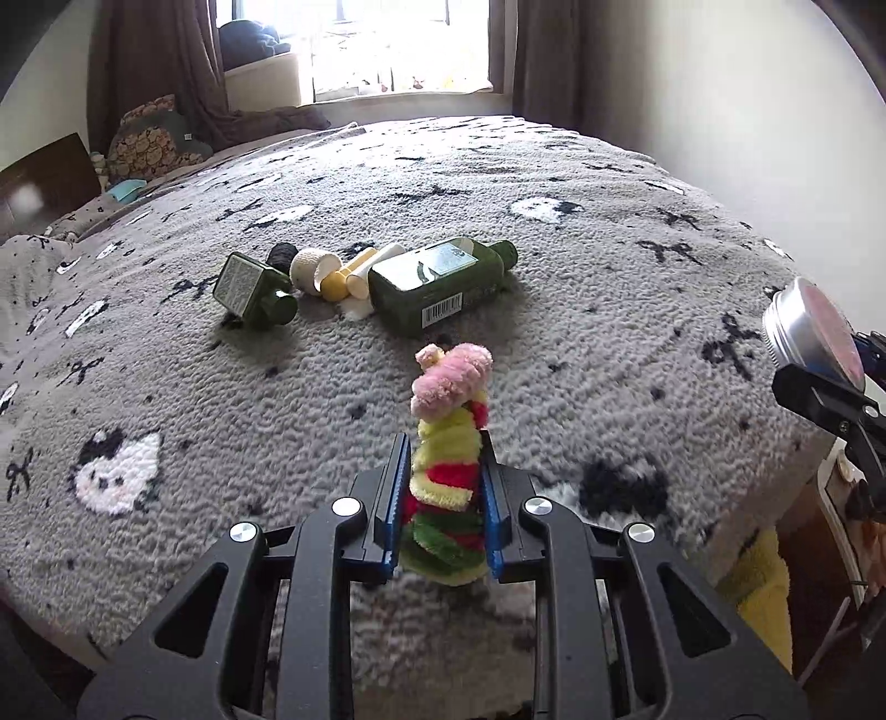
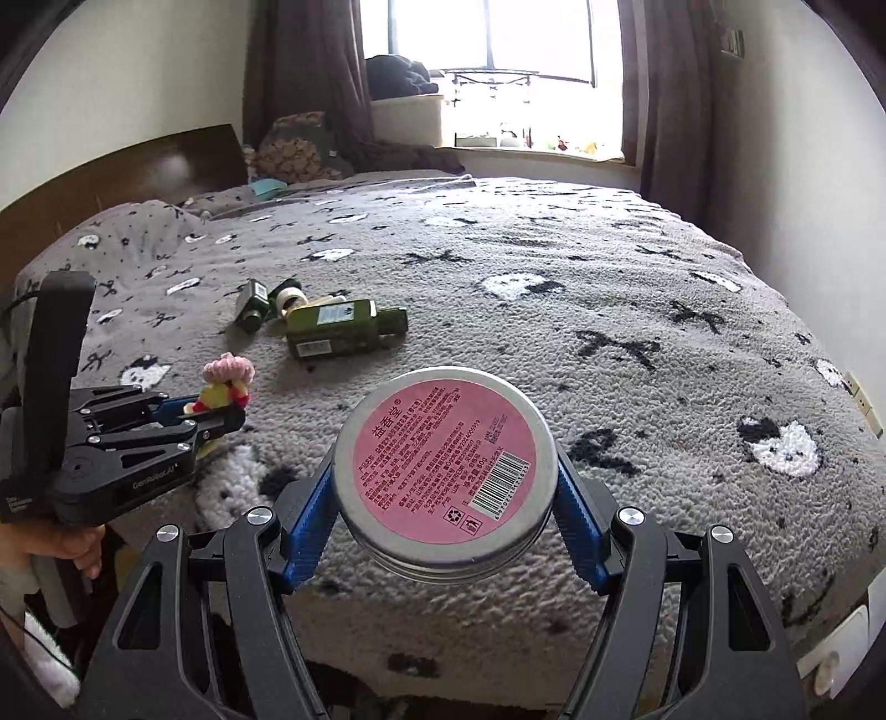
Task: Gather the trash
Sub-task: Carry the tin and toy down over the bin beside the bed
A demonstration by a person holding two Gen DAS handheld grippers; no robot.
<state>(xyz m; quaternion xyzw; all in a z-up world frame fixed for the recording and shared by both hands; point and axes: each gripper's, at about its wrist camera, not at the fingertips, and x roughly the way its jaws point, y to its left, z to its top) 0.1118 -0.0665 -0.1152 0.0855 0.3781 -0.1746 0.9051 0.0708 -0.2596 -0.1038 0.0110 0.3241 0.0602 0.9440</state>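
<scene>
My left gripper [image 1: 446, 471] is shut on a fuzzy striped toy [image 1: 451, 443] of yellow, red and green with a pink top, held upright above the bed's near edge. The right wrist view shows the same toy [image 2: 227, 382] in that gripper [image 2: 221, 412] at the left. My right gripper [image 2: 446, 515] is shut on a round silver tin [image 2: 446, 471] with a pink label, its blue pads pressing both sides. That tin [image 1: 808, 327] shows at the right edge of the left wrist view. A large green bottle [image 1: 437, 282] lies farther back on the bed.
A grey fluffy blanket [image 1: 581, 266] with black bows covers the bed. Beside the large bottle lie a small green bottle [image 1: 252, 291], a cream jar [image 1: 313, 268] and a yellow tube [image 1: 343, 277]. Pillows [image 1: 149, 138], a dark headboard [image 2: 138, 166] and a bright window [image 2: 493, 50] stand behind.
</scene>
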